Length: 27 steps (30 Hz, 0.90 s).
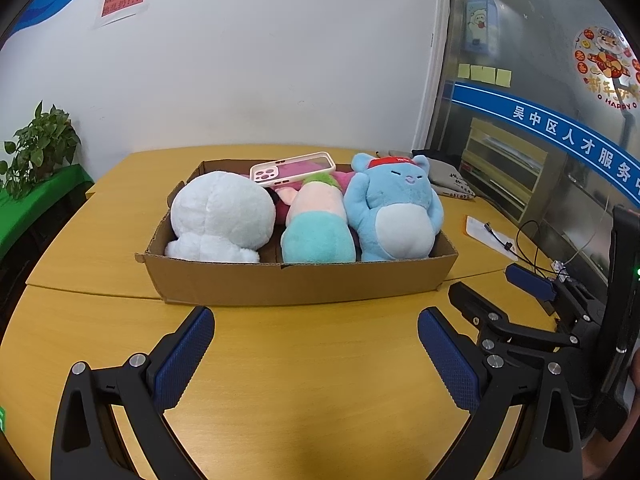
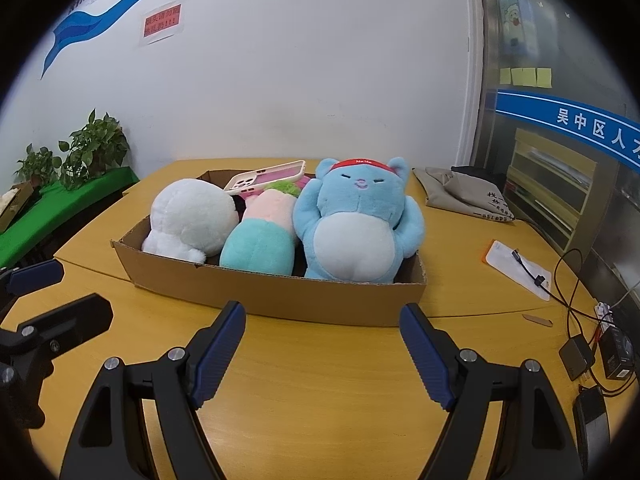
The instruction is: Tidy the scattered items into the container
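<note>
Box [image 1: 304,280] of plush toys [image 1: 394,212], just beyond empty spread left tool [image 1: 316,344]

You are looking down at a yellow wooden table [image 2: 320,400] with a seam running across it near the front wall of the cardboard box [image 2: 280,296] — the box sits directly on the top, near the middle. To your right on the same surface lie a folded grey cloth bag [image 2: 464,192] at the far edge, a white paper sheet [image 2: 516,268] with a small black cable end across it, and a thin wooden stick [image 2: 538,320]. Further right — at the table's edge — black cables, a dark adapter [image 2: 574,356] and a small dark box [image 2: 620,354] rest together.
</note>
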### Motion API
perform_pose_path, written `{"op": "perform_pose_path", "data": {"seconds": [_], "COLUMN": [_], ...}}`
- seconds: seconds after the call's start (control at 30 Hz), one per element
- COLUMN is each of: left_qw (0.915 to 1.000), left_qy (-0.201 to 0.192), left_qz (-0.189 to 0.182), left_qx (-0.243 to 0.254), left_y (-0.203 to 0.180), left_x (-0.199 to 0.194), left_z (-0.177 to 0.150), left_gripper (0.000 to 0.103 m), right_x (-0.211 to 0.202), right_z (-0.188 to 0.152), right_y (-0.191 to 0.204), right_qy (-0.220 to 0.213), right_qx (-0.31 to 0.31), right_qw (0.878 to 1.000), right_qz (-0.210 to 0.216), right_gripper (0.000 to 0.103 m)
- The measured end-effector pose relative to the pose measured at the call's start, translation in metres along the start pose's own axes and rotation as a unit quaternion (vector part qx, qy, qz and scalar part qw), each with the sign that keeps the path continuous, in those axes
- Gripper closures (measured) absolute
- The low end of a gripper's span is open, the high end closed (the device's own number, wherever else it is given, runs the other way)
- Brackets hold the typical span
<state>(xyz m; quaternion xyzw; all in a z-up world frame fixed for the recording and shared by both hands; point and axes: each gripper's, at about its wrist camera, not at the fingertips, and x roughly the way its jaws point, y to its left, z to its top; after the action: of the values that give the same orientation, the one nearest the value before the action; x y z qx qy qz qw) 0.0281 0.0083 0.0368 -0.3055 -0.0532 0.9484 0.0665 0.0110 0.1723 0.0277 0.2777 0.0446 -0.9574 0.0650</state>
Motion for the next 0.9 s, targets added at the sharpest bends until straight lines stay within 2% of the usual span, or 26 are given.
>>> {"op": "perform_pose_path", "data": {"seconds": [0.17,0.5,0.67,0.9], "left_qw": [1.0,0.9996,0.9998,0.9996], "left_qy": [0.003,0.02,0.015,0.023], "left_qz": [0.004,-0.014,0.0,-0.01], "left_qx": [0.002,-0.016,-0.01,-0.01], "left_y": [-0.003,0.007,0.006,0.001], "left_x": [0.007,0.012,0.014,0.02], "left_z": [-0.002,-0.008,-0.008,-0.01], "left_gripper": [0.0,0.0,0.0,0.0], "right_x": [0.001,0.008,0.009,0.012], "right_z": [-0.002,-0.003,-0.004,-0.005], "right_y": [-0.002,0.0,0.002,-0.005], "right_qy": [0.006,0.008,0.01,0.014], "right_qx": [-0.005,0.0,-0.005,0.003], "right_qw": [1.0,1.0,1.0,1.0], "right_qz": [-0.001,0.006,0.009,0.0], "right_gripper": [0.024,0.024,0.024,0.024]}}
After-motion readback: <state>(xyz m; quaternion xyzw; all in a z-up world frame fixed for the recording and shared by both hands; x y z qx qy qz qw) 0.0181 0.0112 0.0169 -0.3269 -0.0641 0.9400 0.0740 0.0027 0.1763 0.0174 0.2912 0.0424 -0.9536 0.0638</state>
